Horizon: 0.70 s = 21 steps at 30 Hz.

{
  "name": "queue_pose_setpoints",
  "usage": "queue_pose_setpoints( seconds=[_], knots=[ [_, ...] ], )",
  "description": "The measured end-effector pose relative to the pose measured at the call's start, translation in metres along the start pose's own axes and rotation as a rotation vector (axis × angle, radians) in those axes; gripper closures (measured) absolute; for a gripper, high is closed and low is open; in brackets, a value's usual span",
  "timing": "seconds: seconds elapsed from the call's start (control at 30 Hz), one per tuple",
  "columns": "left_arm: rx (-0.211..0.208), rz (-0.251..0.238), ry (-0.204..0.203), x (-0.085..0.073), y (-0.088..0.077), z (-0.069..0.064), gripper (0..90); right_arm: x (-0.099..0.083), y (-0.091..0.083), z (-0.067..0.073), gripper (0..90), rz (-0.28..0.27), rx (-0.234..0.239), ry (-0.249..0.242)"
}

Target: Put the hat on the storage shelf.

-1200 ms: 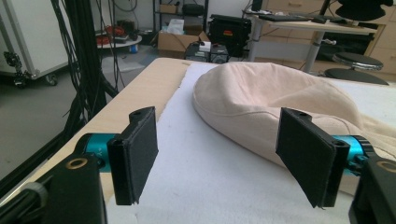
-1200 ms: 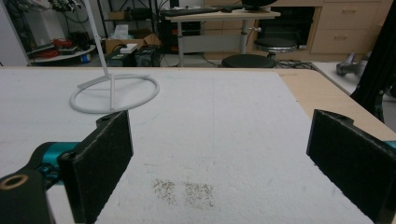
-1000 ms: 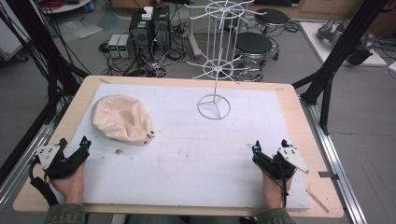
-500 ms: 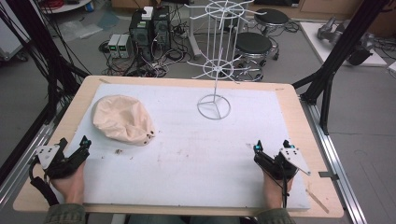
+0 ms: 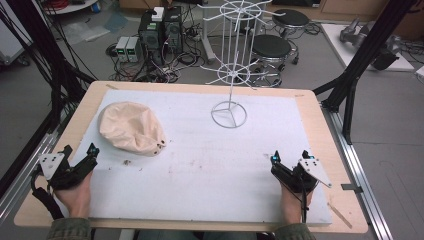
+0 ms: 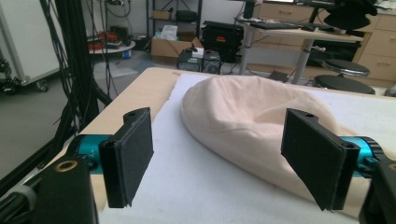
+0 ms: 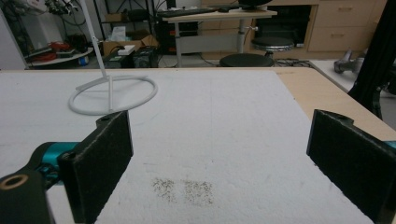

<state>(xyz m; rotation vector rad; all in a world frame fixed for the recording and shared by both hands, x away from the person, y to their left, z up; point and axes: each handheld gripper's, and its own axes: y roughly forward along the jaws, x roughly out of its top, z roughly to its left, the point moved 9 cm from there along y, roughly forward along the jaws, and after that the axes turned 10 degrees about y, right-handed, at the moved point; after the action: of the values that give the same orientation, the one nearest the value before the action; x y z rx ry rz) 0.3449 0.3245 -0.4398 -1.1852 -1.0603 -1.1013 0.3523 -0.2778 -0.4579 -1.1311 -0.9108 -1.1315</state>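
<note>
A cream fabric cap (image 5: 131, 127) lies crumpled at the left of the white foam mat (image 5: 210, 165). A white wire rack (image 5: 231, 75) stands on a ring base at the far middle. My left gripper (image 5: 80, 150) rests at the near left, just short of the cap. Its jaws have just been opening and stand wide, with nothing between the pads. In the left gripper view the cap (image 6: 247, 112) lies beyond the left gripper (image 6: 223, 158). My right gripper (image 5: 290, 156) sits open at the near right. In the right gripper view, the rack's ring base (image 7: 112, 95) is ahead left of the open right gripper (image 7: 224, 163).
Dark specks (image 5: 126, 162) dot the mat near the cap, and more specks (image 7: 184, 190) lie between the right jaws. A bare wooden rim (image 5: 330, 150) borders the mat. Black frame posts, stools and computer gear stand on the floor beyond the table.
</note>
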Motion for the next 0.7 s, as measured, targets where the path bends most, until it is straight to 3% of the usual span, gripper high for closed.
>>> queue_pose_setpoints(
  seconds=[0.17,0.43,0.7],
  knots=[
    [-0.010,-0.025,-0.001,0.016,0.000,-0.001,23.7,0.000,0.001,0.002,6.1,0.000,0.003,-0.009],
    [-0.031,-0.017,0.003,0.030,0.010,0.000,22.8,-0.002,0.000,0.008,6.1,0.004,0.011,-0.020],
    [-0.070,-0.008,0.014,0.044,0.026,-0.012,22.2,-0.002,0.000,0.011,6.0,-0.001,0.020,-0.023]
  ],
)
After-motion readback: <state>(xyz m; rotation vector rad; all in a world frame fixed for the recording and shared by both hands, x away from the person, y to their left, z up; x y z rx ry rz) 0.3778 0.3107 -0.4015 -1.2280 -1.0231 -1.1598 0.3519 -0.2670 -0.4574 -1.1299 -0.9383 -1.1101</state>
